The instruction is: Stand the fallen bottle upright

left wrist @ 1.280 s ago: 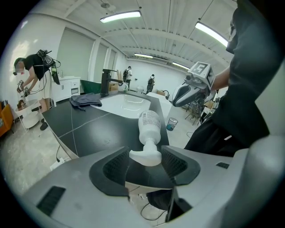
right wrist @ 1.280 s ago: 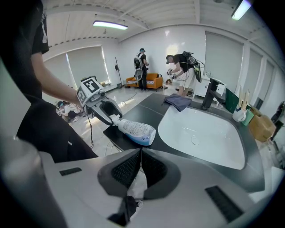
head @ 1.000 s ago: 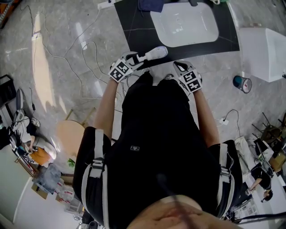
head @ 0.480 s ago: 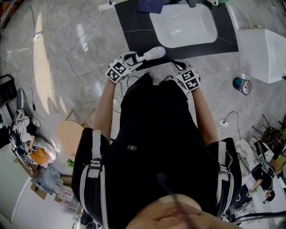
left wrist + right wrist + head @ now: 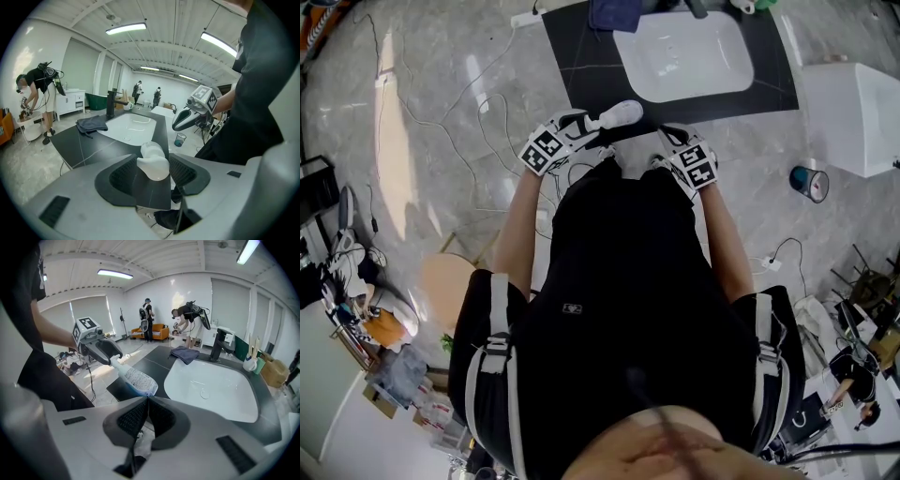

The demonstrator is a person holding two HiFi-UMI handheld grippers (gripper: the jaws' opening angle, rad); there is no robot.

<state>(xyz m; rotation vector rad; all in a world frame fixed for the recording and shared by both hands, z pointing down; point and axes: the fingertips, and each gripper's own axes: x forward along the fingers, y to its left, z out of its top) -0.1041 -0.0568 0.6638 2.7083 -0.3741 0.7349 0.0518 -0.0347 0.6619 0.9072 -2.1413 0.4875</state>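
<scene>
Bottle: white bottle [image 5: 136, 377], held tilted in the air over the counter's front edge, base toward the sink.
Left tongs [image 5: 152, 169]: clamped on the bottle's neck end.
Right tongs [image 5: 146, 401]: jaws pressed together, empty, near the bottle's base.
Surface: dark counter [image 5: 154, 363], white sink [image 5: 211, 385], black tap [image 5: 218, 345], dark cloth [image 5: 185, 354].
Room: glossy grey floor [image 5: 441, 141] with cables; people [image 5: 148, 317] far behind.

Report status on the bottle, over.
Left gripper shut on bottle, held in air, tilted, not upright. Right gripper shut, empty. Cloth beside the sink, away from bottle.
</scene>
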